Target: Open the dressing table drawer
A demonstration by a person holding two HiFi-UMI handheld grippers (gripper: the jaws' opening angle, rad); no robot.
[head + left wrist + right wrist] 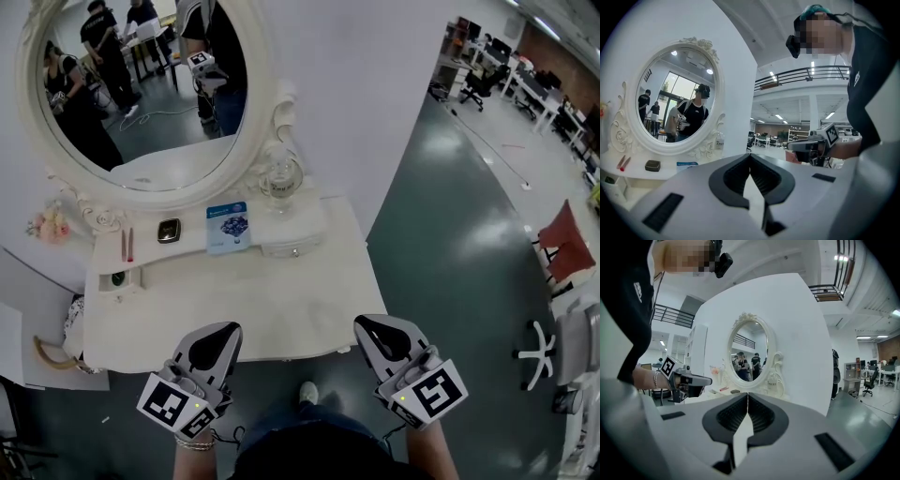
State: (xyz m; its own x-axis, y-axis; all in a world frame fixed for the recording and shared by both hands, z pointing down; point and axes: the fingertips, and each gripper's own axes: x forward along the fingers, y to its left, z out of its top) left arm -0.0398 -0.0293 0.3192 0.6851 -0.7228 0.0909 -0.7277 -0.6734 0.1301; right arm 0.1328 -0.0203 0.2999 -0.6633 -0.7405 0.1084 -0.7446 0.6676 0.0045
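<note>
Looking steeply down on a shiny grey floor (450,244) and a plain white wall (375,112). Against that wall, a white dressing table (281,309) with a smooth, faintly scuffed top and a carved raised shelf along the back. Above the shelf, a large oval mirror (141,84) in a white scrolled frame, reflecting people in dark clothes.

Nearest the camera, over the table's front edge, the left gripper (219,330) and right gripper (377,324), side by side with a gap between them, both pointing roughly level toward the mirror. Left gripper clenched: black pads pressed together along their length, nothing caught between them. Right gripper likewise clenched on itself, pads meeting in a thin line, empty.

At the right end of the raised shelf, the drawer (286,247): small, white, one tiny knob on its face, seemingly pushed in level with the shelf front. Well apart from both claws, touched by neither.

On the shelf above the drawer, a clear glass vase (280,178). Just left of the drawer, a blue card (228,228) lying on the top. Further left, a small dark case (169,230), then two thin red sticks (128,244) side by side. By the mirror frame's lower left, a small spray of pink flowers (49,225).
</note>
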